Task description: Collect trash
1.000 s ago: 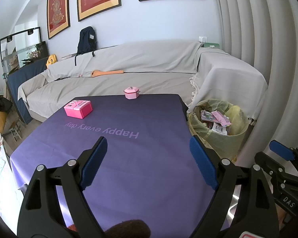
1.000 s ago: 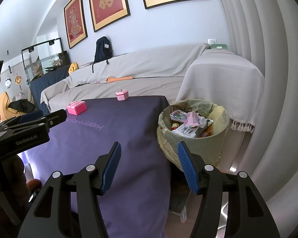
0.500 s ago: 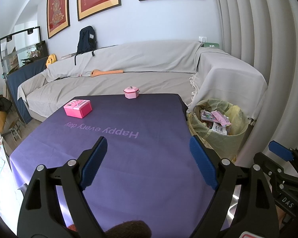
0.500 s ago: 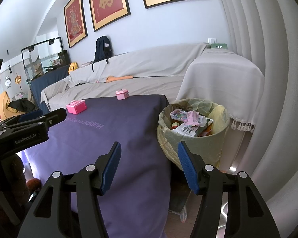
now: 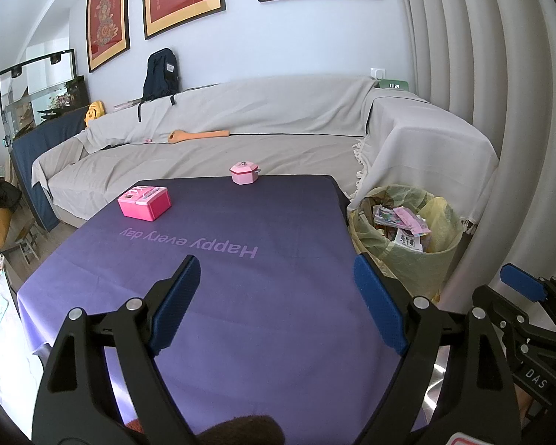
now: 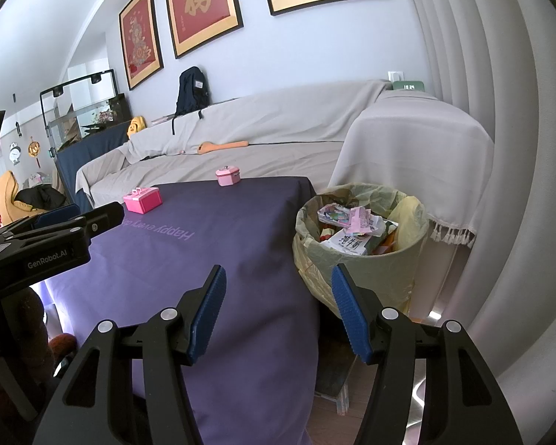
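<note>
Over the near end of the purple tablecloth (image 5: 241, 296) the left gripper (image 5: 278, 296) hangs with its jaws spread wide and nothing between them. Off to the right, the right gripper (image 6: 276, 304) hovers past the table's near right corner, its jaws also parted and empty, aimed toward the lined trash bin (image 6: 359, 259) that stands on the floor just beside the table's right edge.

Nothing has changed in the last second: both grippers sit where they were, jaws at the same spread, and no item on the table has shifted. That bin is already heaped with crumpled wrappers and a white carton (image 6: 346, 243).

On the cloth I see only a pink box (image 5: 144, 203) at the far left and a small pink pot-shaped container (image 5: 244, 172) at the far edge; no loose litter shows. From that I'd judge the collecting is likely finished, or paused, with the hands at rest rather than reaching.
</note>
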{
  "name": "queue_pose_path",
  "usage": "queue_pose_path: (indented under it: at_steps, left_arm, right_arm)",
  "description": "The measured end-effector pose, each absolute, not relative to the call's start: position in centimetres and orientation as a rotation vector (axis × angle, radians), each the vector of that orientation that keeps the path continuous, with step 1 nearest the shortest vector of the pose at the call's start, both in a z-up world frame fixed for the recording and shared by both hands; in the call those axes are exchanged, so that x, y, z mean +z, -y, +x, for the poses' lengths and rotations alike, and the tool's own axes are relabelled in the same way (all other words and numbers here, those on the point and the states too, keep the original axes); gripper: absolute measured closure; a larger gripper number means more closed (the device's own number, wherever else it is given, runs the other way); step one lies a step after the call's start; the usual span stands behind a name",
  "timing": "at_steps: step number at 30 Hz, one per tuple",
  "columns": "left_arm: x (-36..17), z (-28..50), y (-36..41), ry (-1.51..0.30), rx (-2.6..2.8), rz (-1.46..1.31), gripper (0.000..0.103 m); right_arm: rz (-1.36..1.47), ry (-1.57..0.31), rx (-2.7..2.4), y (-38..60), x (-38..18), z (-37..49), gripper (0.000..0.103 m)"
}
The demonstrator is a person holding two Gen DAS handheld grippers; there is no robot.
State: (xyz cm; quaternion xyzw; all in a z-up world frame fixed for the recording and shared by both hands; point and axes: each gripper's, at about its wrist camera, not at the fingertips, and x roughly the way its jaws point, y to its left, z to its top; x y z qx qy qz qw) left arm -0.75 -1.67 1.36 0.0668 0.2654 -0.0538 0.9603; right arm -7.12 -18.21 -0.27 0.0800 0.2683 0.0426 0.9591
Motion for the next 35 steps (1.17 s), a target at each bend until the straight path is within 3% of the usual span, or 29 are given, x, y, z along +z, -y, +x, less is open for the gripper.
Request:
queue_pose_path:
  at_steps: [35]
  left_arm:
    - [1.1,-0.9,1.3,-0.546,-0.099,0.090,0.023]
  right_arm:
    - [0.173,-0.602,0.095,18.4,-1.9,-5.5,0.047]
